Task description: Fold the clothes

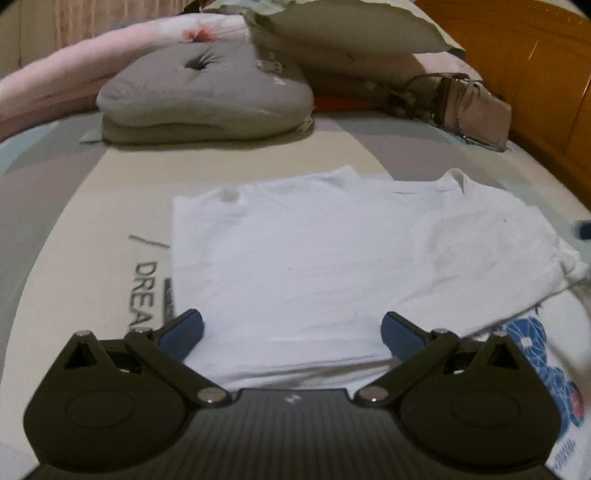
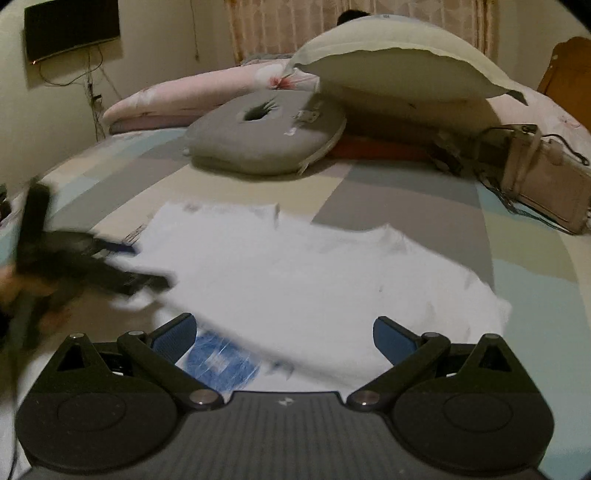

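Note:
A white T-shirt (image 1: 332, 258) lies flat and partly folded on the bed, with a blue printed patch (image 1: 532, 343) showing at its near right edge. My left gripper (image 1: 291, 332) hovers over the shirt's near hem, open, with nothing between its blue pads. In the right wrist view the same shirt (image 2: 314, 280) spreads ahead, and its blue print (image 2: 221, 362) lies just in front of the left pad. My right gripper (image 2: 284, 338) is open and holds nothing. The left gripper (image 2: 92, 262) appears there as a dark blur at the shirt's left edge.
A grey round cushion (image 1: 207, 96) sits beyond the shirt, with a large pale pillow (image 1: 351, 33) and a pink floral quilt (image 1: 74, 74) behind. A beige handbag (image 1: 461, 107) lies far right beside the orange wooden headboard (image 1: 535, 74). The patchwork bedsheet (image 1: 92, 206) surrounds the shirt.

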Available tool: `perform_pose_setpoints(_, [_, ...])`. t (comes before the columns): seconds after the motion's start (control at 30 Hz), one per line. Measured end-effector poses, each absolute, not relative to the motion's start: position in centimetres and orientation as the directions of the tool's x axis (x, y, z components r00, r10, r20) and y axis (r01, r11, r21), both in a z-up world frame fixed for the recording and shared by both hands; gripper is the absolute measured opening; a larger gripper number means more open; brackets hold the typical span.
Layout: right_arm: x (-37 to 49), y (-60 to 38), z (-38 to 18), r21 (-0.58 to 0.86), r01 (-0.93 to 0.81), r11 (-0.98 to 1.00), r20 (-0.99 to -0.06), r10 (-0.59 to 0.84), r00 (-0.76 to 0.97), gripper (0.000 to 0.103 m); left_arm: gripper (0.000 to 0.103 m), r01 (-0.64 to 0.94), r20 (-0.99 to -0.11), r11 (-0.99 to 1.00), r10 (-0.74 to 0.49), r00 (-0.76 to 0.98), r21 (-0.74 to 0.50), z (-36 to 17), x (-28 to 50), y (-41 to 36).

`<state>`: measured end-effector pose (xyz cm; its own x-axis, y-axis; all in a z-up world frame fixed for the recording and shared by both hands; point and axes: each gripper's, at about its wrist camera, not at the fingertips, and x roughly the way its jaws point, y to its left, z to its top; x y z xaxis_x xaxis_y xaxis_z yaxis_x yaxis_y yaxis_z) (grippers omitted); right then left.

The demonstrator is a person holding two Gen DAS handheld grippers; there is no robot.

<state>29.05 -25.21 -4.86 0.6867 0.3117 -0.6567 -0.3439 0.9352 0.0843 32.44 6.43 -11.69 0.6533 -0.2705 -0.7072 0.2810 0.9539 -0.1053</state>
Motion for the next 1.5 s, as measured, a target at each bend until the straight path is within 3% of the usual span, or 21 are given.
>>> perform_pose_setpoints(0.1, [32.0, -26.8, -8.5, 0.096, -0.292, 0.952, -0.739, 0.265, 0.619, 0.103, 0.102, 0.251, -0.695, 0.959, -0.268, 0.667, -0.128, -9.9, 32.9, 7.3])
perform_pose_setpoints(0.2, [31.4, -27.5, -9.7, 0.076, -0.323, 0.943, -0.703, 0.28, 0.654, 0.103, 0.102, 0.281, -0.629, 0.945, -0.322, 0.708, -0.167, -8.3, 34.4, 7.3])
perform_pose_setpoints(0.3, [31.1, -27.2, -9.9, 0.055, -0.326, 0.944, -0.701, 0.269, 0.661, 0.103, 0.102, 0.316, -0.639, 0.928, -0.367, 0.676, -0.199, -9.1, 37.2, 5.8])
perform_pose_setpoints(0.43, [30.9, -27.4, -10.1, 0.05, -0.34, 0.939, -0.694, 0.278, 0.664, 0.103, 0.102, 0.287, -0.689, 0.951, -0.283, 0.667, -0.113, -11.9, 40.4, 4.6])
perform_pose_setpoints(0.6, [30.8, -27.6, -9.9, 0.052, -0.332, 0.942, -0.691, 0.274, 0.669, 0.103, 0.102, 0.245, -0.7, 0.968, -0.207, 0.684, -0.047, -11.3, 40.7, 4.3])
perform_pose_setpoints(0.7, [30.3, -27.7, -9.1, 0.059, -0.297, 0.953, -0.705, 0.251, 0.663, 0.103, 0.102, 0.236, -0.699, 0.972, -0.17, 0.694, -0.002, -9.2, 39.1, 4.2])
perform_pose_setpoints(1.07, [17.4, -27.5, -1.5, 0.009, -0.343, 0.939, -0.678, 0.258, 0.689, 0.103, 0.102, 0.46, -0.633, 0.88, -0.291, 0.717, 0.117, 2.1, 25.2, 3.3])
perform_pose_setpoints(1.3, [9.4, -25.3, -6.3, 0.049, -0.36, 0.932, -0.73, 0.279, 0.624, 0.103, 0.102, 0.522, -0.677, 0.845, -0.316, 0.664, 0.119, -2.9, 16.2, 0.0])
perform_pose_setpoints(1.5, [5.0, -25.3, -9.9, 0.007, -0.298, 0.955, -0.743, 0.204, 0.637, 0.103, 0.102, 0.513, -0.743, 0.856, -0.303, 0.597, 0.063, -9.5, 11.2, -1.7])
